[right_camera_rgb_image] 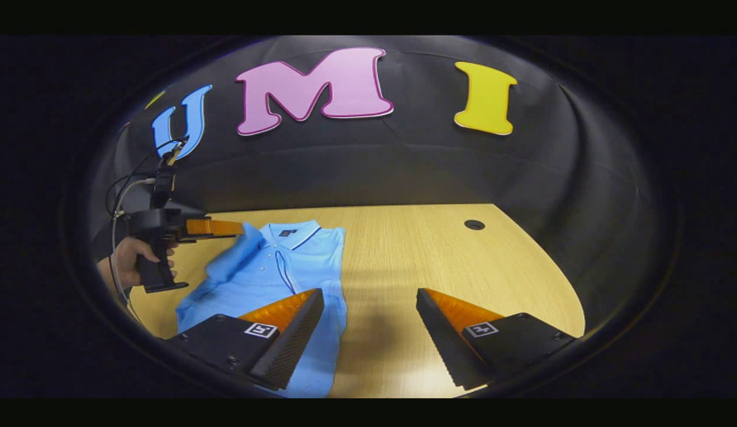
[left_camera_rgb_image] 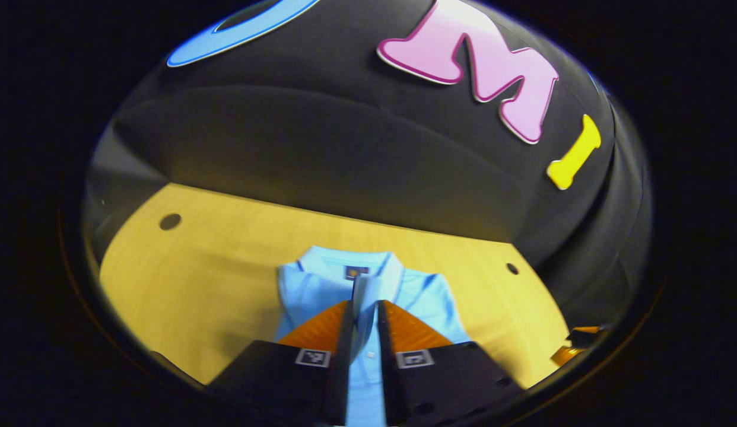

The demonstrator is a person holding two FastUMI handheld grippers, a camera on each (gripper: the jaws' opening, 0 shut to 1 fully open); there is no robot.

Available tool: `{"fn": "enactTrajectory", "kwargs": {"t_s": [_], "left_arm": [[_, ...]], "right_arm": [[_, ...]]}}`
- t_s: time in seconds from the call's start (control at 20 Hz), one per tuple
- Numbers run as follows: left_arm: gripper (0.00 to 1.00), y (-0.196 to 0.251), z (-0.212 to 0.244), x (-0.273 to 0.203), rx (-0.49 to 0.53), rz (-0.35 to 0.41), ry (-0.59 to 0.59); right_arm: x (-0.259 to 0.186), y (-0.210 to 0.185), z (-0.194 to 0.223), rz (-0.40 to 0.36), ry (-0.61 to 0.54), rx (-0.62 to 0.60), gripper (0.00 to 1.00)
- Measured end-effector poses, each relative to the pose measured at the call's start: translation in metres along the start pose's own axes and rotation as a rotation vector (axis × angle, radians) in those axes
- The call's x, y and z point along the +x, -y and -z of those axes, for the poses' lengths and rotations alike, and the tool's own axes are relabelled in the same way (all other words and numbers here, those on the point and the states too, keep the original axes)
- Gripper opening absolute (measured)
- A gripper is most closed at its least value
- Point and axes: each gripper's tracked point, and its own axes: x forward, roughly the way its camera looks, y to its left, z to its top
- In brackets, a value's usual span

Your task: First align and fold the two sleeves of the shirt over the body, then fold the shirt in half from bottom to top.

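Observation:
A light blue polo shirt [right_camera_rgb_image: 267, 279] lies collar-away on the wooden table [right_camera_rgb_image: 440, 255]; one sleeve lies folded over its body. In the right gripper view my left gripper [right_camera_rgb_image: 240, 229], held by a hand [right_camera_rgb_image: 126, 258], pinches the shirt's other sleeve at the shoulder side and lifts it a little. In the left gripper view the shirt [left_camera_rgb_image: 321, 284] lies straight ahead, and my left gripper [left_camera_rgb_image: 365, 305] is shut on a strip of its blue fabric. My right gripper [right_camera_rgb_image: 369, 298] is open, hovering over the bare table just right of the shirt, with nothing between its fingers.
The table has round cable holes [right_camera_rgb_image: 474, 225] [left_camera_rgb_image: 170, 222]. Black cloth walls close the booth behind and at the sides. Bare tabletop stretches to the right of the shirt. The right gripper [left_camera_rgb_image: 573, 345] peeks in at the left gripper view's right edge.

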Motion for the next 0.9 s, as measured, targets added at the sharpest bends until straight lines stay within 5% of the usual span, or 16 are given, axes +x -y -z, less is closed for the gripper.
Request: {"fn": "enactTrajectory", "kwargs": {"t_s": [0.05,0.2,0.25,0.6,0.9], "left_arm": [[0.43,0.003,0.004,-0.004,-0.001,0.006,-0.004],[0.74,0.006,0.015,-0.03,0.013,0.003,0.007],[0.94,0.002,0.018,-0.044,0.03,-0.014,0.017],[0.97,-0.013,0.059,-0.178,0.157,-0.108,0.078],[0.97,-0.027,0.152,-0.259,0.177,-0.146,-0.031]], "right_arm": [[-0.006,0.001,0.002,-0.001,-0.011,0.01,0.98],[-0.027,-0.007,0.013,-0.004,-0.017,0.022,1.0],[-0.034,-0.012,0.016,-0.007,-0.016,0.02,1.0],[-0.091,-0.051,0.058,-0.049,-0.055,0.009,0.99],[-0.133,-0.07,0.118,-0.052,-0.139,0.003,0.99]]}}
